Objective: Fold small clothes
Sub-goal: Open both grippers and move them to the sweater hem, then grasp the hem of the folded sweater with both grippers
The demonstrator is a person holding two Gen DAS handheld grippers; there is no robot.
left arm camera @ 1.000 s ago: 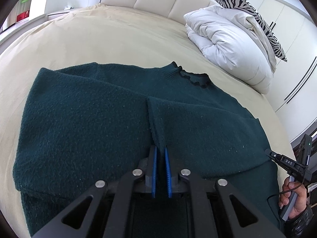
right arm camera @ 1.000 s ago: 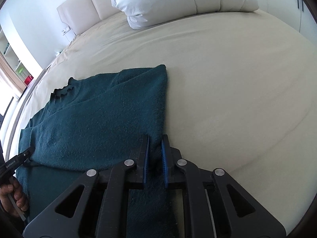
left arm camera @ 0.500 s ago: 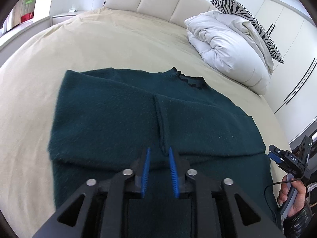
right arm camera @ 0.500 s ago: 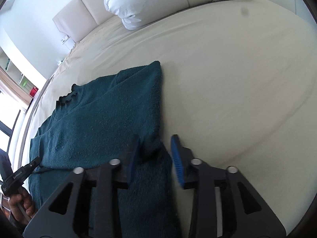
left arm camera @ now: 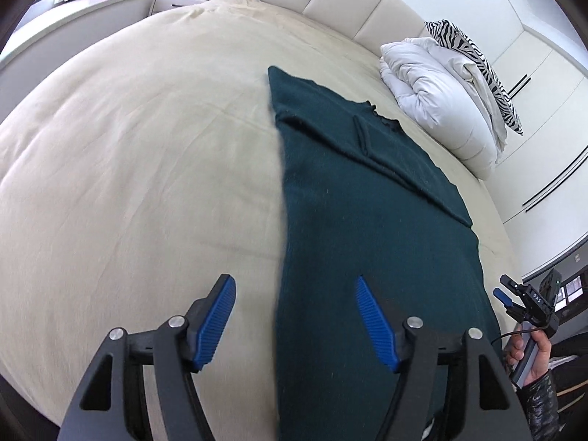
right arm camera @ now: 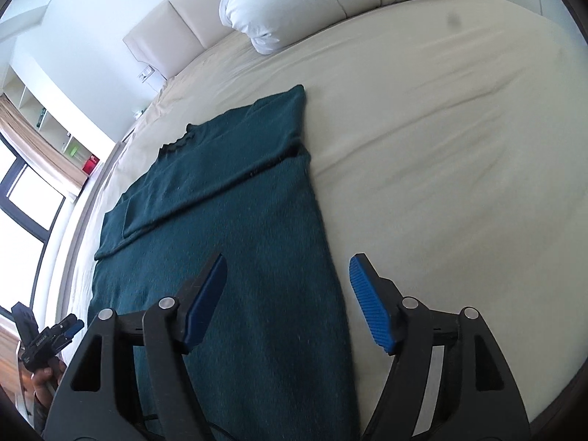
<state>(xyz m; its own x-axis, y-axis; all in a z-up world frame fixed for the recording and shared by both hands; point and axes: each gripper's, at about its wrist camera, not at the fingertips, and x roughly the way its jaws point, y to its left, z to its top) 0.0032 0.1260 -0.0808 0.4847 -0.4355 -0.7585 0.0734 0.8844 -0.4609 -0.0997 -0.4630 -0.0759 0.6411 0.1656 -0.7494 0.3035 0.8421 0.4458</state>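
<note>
A dark green knit sweater [left arm camera: 371, 228] lies flat on the cream bed, both sleeves folded across its chest, collar at the far end. It also shows in the right wrist view [right arm camera: 228, 242]. My left gripper [left arm camera: 294, 318] is open and empty, held above the sweater's left edge near the hem. My right gripper [right arm camera: 286, 299] is open and empty, above the sweater's right edge near the hem. Each gripper shows small at the other view's edge: the right one [left arm camera: 522, 303] and the left one [right arm camera: 55, 334].
The cream bed sheet [left arm camera: 128, 169] spreads wide around the sweater. A white folded duvet [left arm camera: 441, 95] with a zebra pillow [left arm camera: 474, 58] lies by the padded headboard [left arm camera: 349, 3]; the duvet also shows in the right wrist view [right arm camera: 316, 0]. Shelves and a window [right arm camera: 33, 183] stand at the left.
Both grippers let go of the folded sleeves and opened wide. Both pulled back toward the hem, the left one swinging to the sweater's left edge, the right one to its right edge.
</note>
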